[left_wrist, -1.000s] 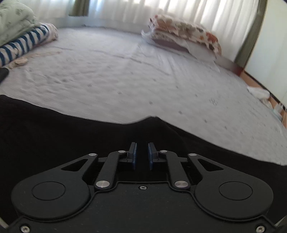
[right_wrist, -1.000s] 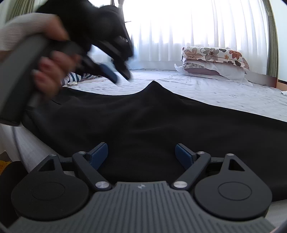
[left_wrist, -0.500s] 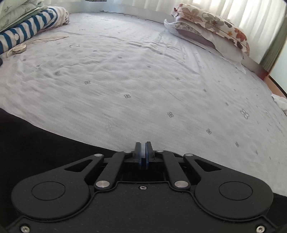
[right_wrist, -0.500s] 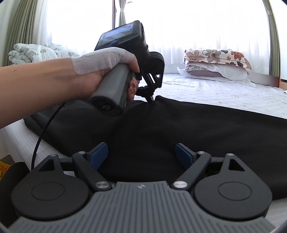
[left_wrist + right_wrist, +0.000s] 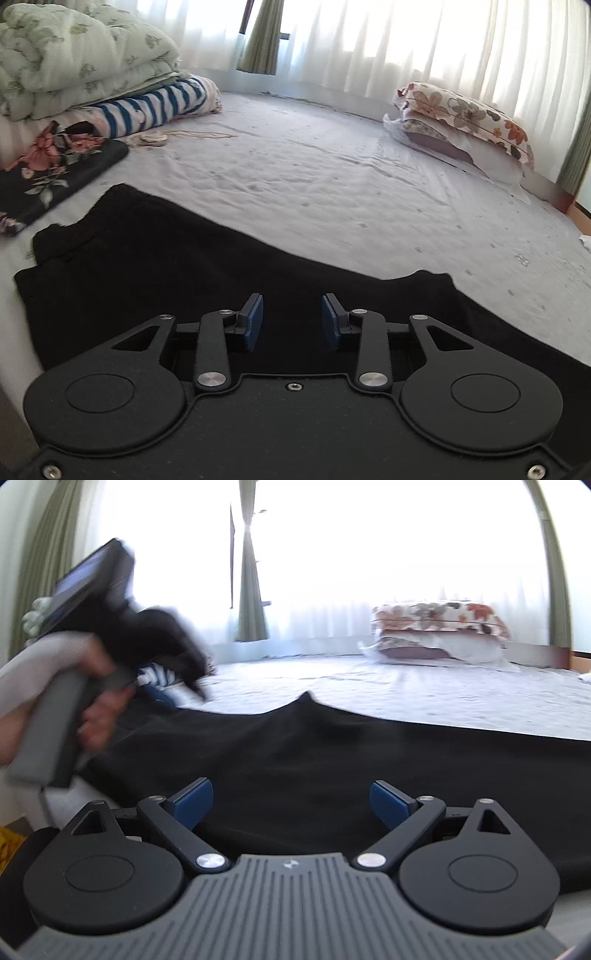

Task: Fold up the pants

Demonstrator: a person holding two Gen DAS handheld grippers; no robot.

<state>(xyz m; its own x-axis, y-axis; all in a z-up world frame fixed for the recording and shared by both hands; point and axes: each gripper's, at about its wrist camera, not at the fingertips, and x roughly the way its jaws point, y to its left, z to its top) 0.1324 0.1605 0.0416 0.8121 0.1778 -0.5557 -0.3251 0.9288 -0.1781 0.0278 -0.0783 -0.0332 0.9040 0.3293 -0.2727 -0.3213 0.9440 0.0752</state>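
Black pants (image 5: 192,280) lay flat along the bed's (image 5: 332,177) near edge as the left gripper (image 5: 291,321), jaws just parted and empty, hovered above them; the right gripper (image 5: 291,805) gaped wide. A shallow pinch risked catching one layer only.

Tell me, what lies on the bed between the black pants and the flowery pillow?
Only bare sheet between the pants and the pillow; both views show it.
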